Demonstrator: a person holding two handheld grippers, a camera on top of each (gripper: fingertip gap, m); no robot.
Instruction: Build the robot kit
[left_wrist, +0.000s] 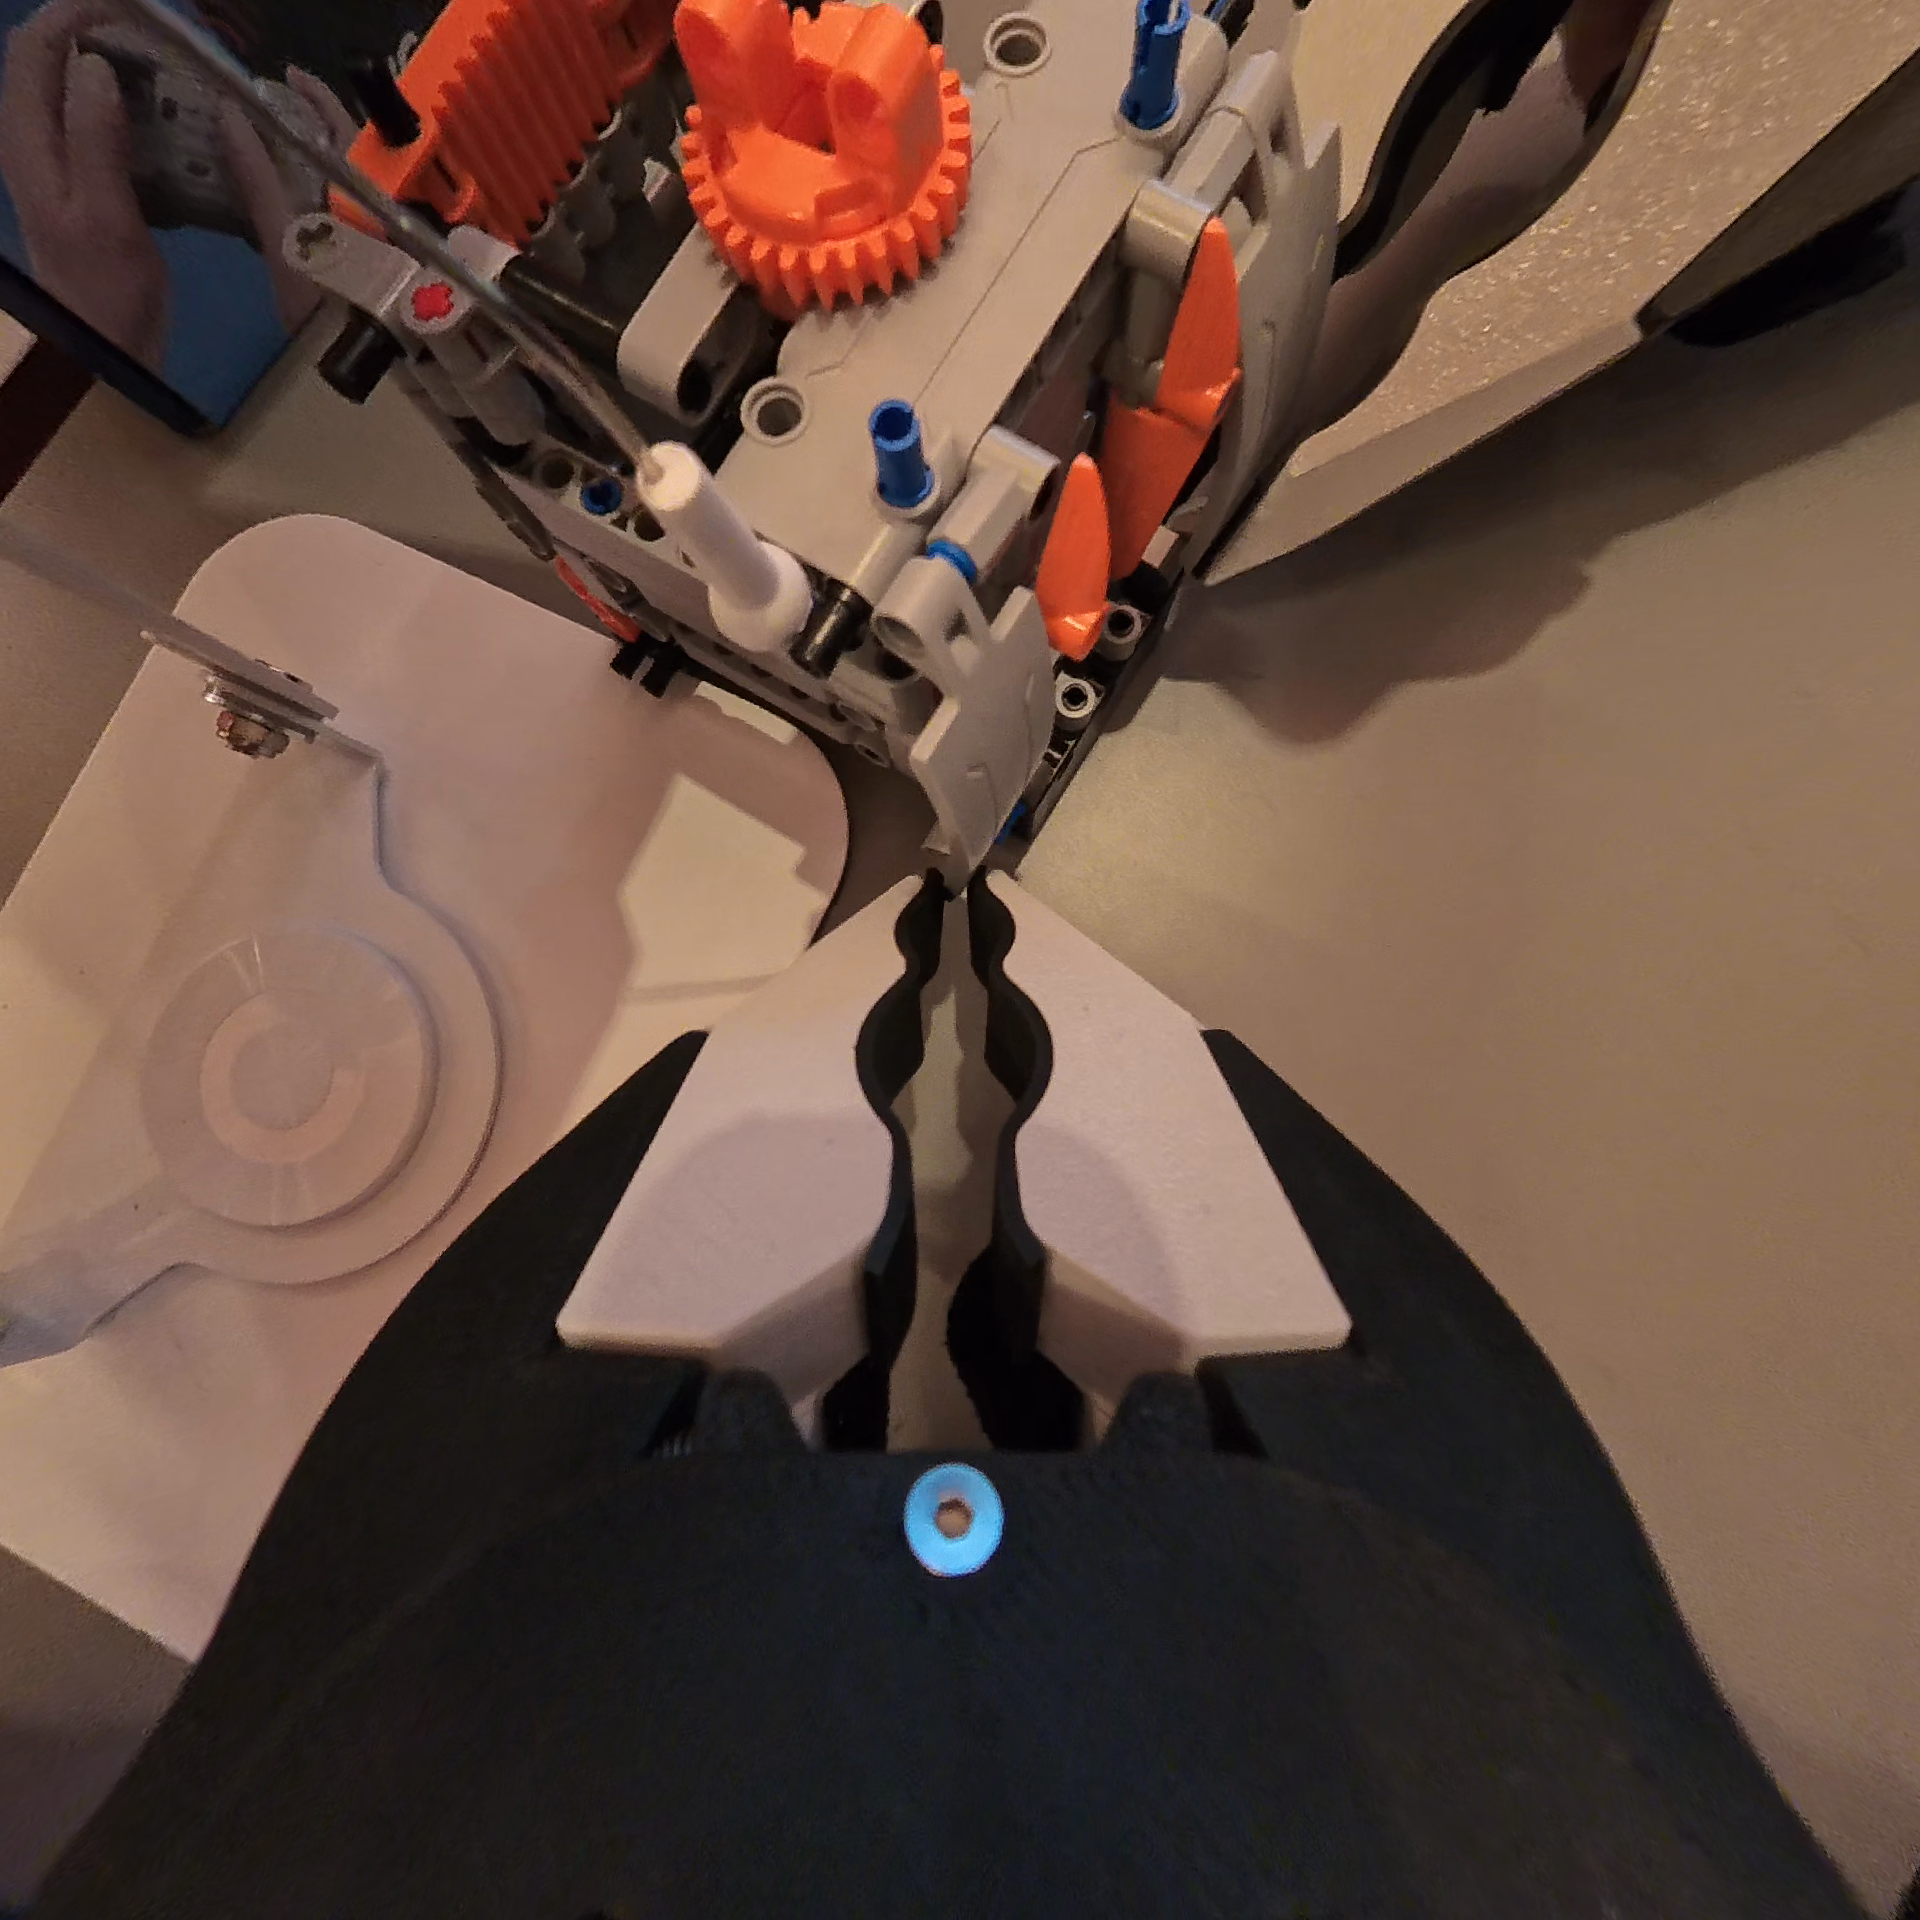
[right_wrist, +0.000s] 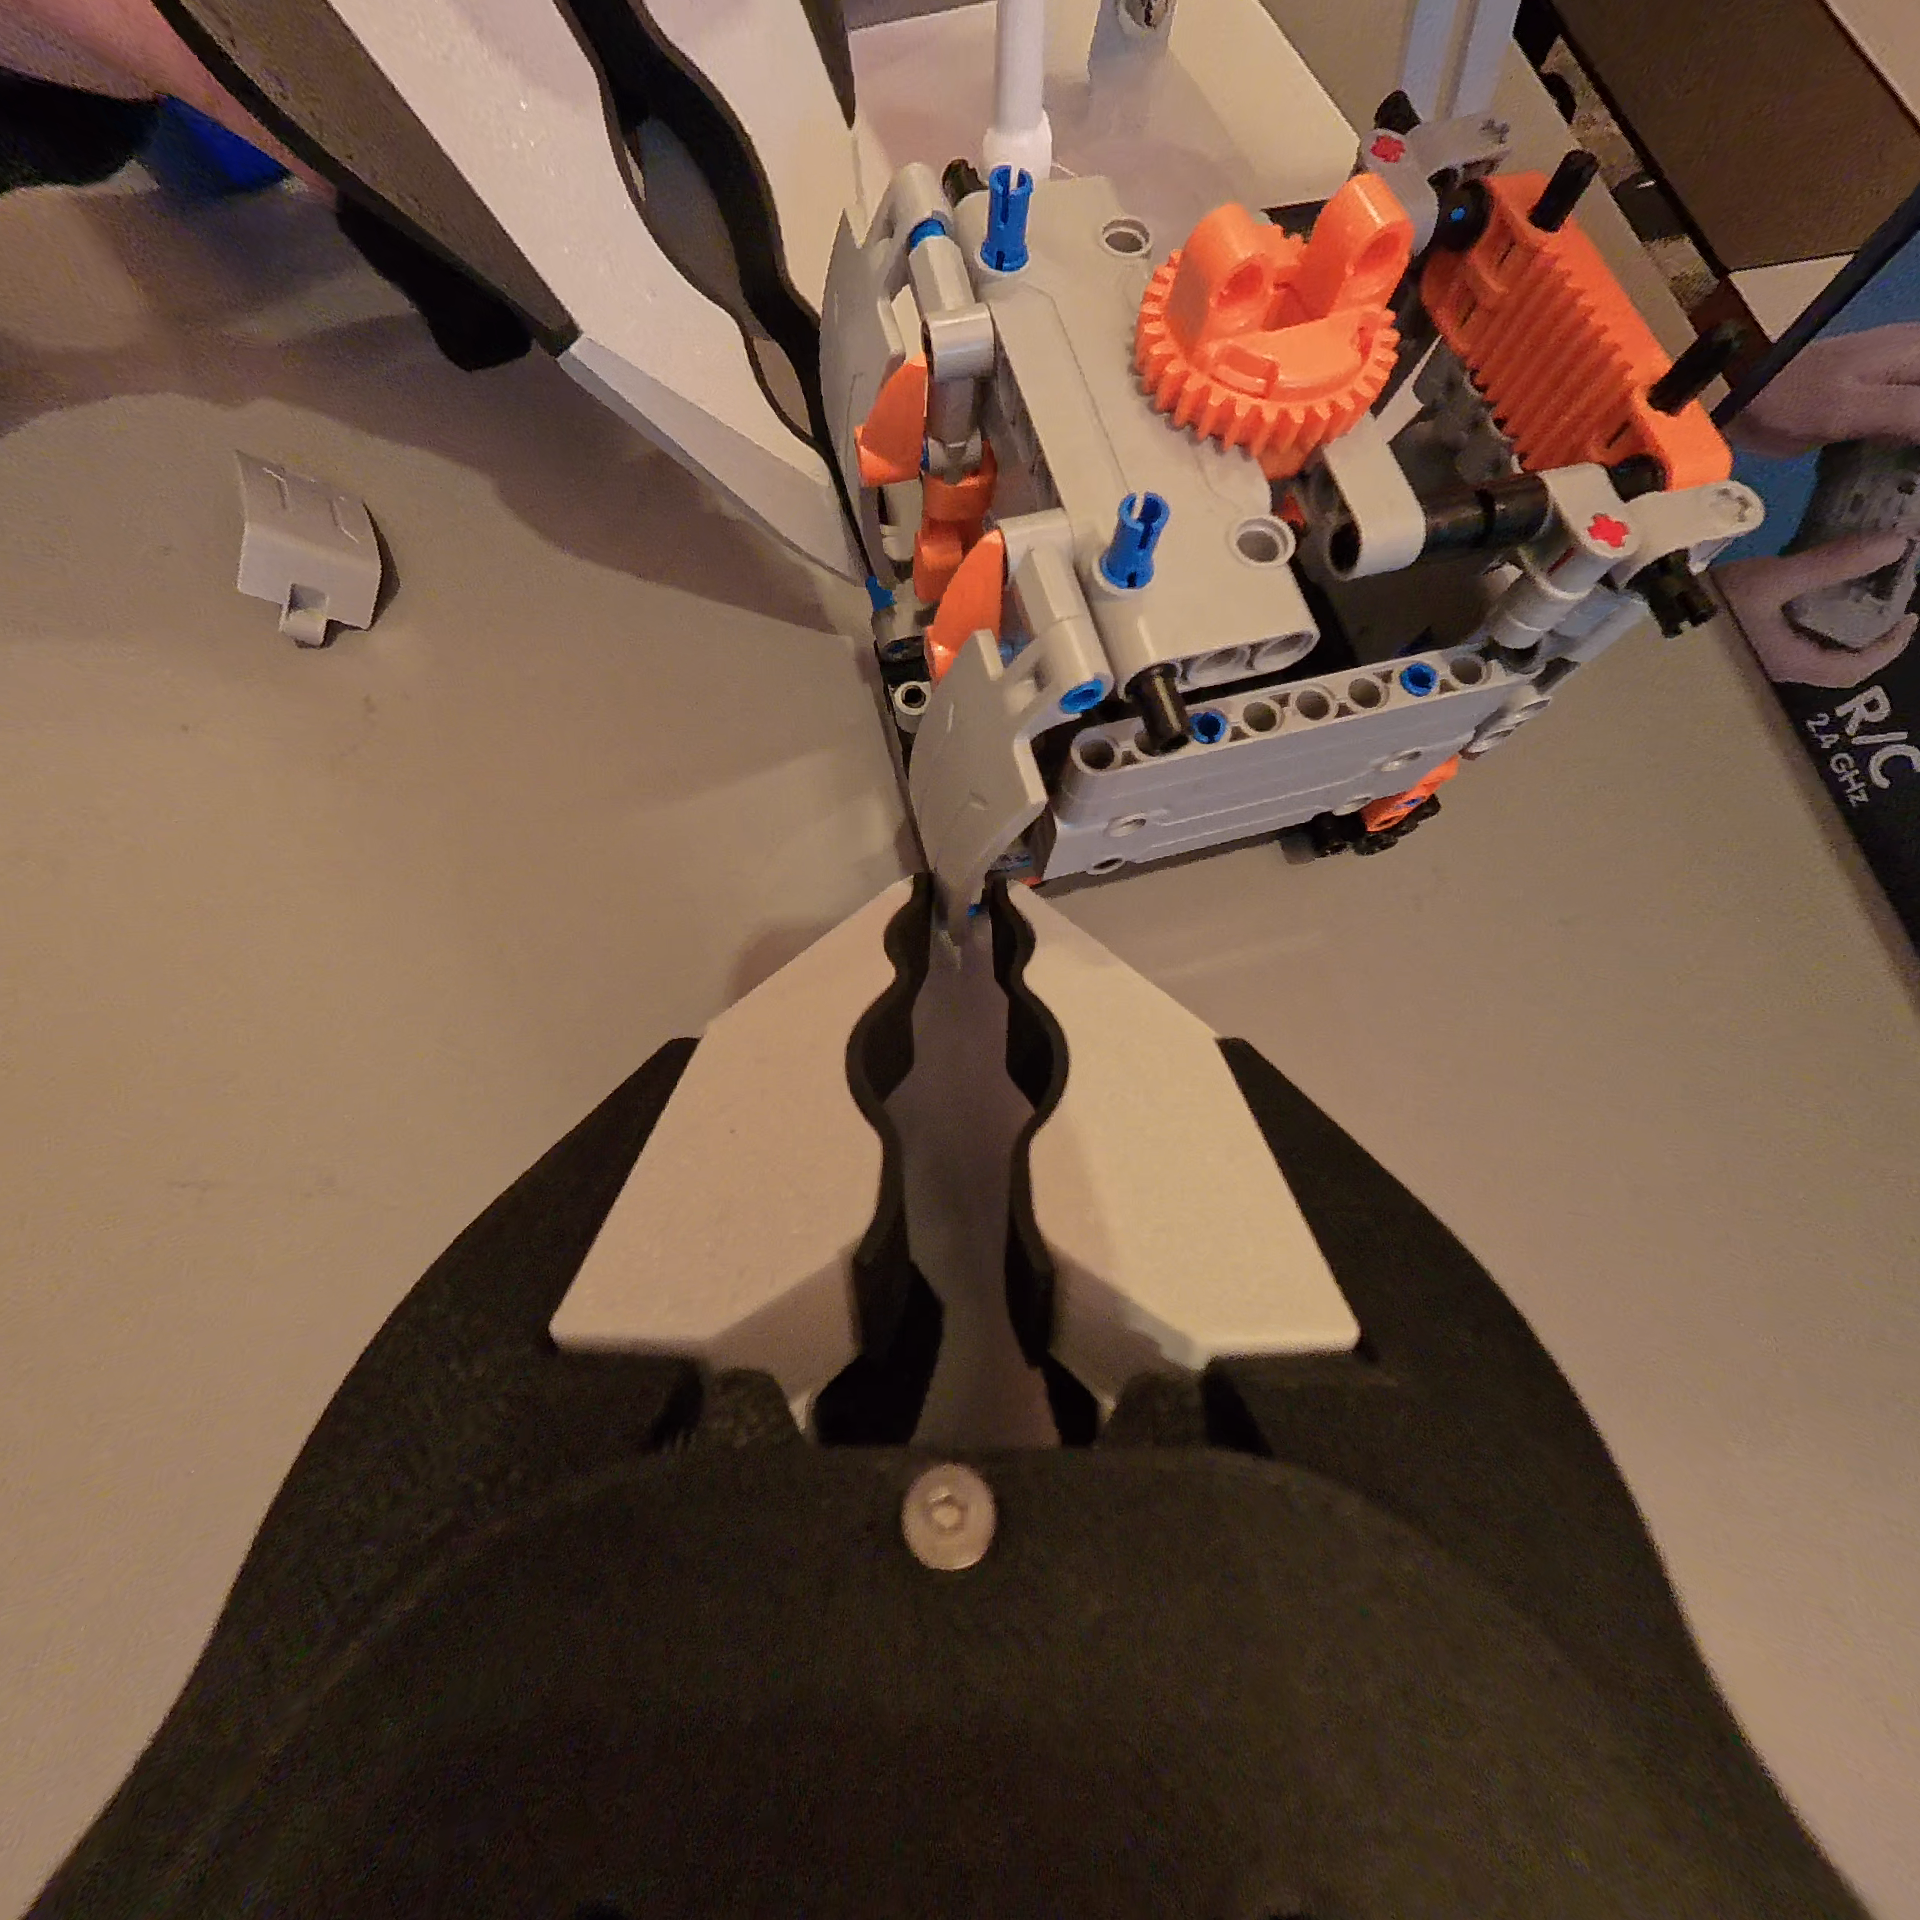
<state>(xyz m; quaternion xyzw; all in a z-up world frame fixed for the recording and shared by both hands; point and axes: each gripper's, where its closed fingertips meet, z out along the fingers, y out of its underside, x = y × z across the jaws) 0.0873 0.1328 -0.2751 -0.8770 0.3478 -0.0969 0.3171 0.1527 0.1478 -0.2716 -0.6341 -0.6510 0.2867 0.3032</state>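
A grey, orange and blue brick-built model (left_wrist: 914, 343) stands on the beige table, with an orange gear (left_wrist: 821, 177) on top and a white rod (left_wrist: 717, 530) at one end. My left gripper (left_wrist: 957, 883) is shut on the lower tip of a curved grey side panel (left_wrist: 982, 748). My right gripper (right_wrist: 953, 906) is shut on the tip of another curved grey panel (right_wrist: 966, 769) on the same side of the model (right_wrist: 1195, 499). Each gripper shows in the other's view: the right gripper (left_wrist: 1455, 187), the left gripper (right_wrist: 686, 239). The orange gear (right_wrist: 1268, 332) faces up.
A loose grey panel piece (right_wrist: 307, 540) lies on the table to the left. A white stand with a clear disc (left_wrist: 301, 1070) sits beside the model. A blue printed box (right_wrist: 1860, 748) lies behind the model, also in the left wrist view (left_wrist: 197, 312). The grippers' ends are close to 8 centimetres from one another.
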